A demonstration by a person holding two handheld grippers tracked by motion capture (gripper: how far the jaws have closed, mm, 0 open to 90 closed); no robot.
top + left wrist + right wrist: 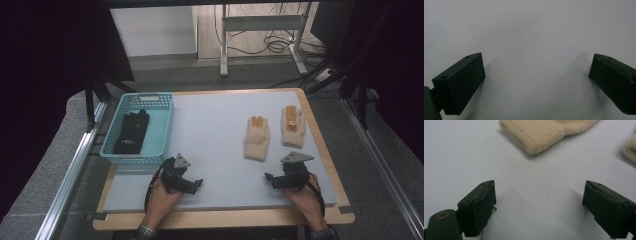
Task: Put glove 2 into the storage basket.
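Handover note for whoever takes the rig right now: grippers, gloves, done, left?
Left gripper: open, empty, low over the grey mat.
Right gripper: open, empty, just short of the nearer beige glove.
Second beige glove lies to its right, near the mat's edge.
Black gloves are in the teal basket.
Done: black gloves binned, it seems. Left: probably both beige gloves.

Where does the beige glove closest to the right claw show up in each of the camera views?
High view: the nearer beige glove lies right of centre on the grey mat, just ahead of the right claw.
Right gripper view: its cuff sits at the top centre, beyond the open jaws.
Left gripper view: not in it; the jaws stand over bare mat.
Shared landmark: the grey mat.
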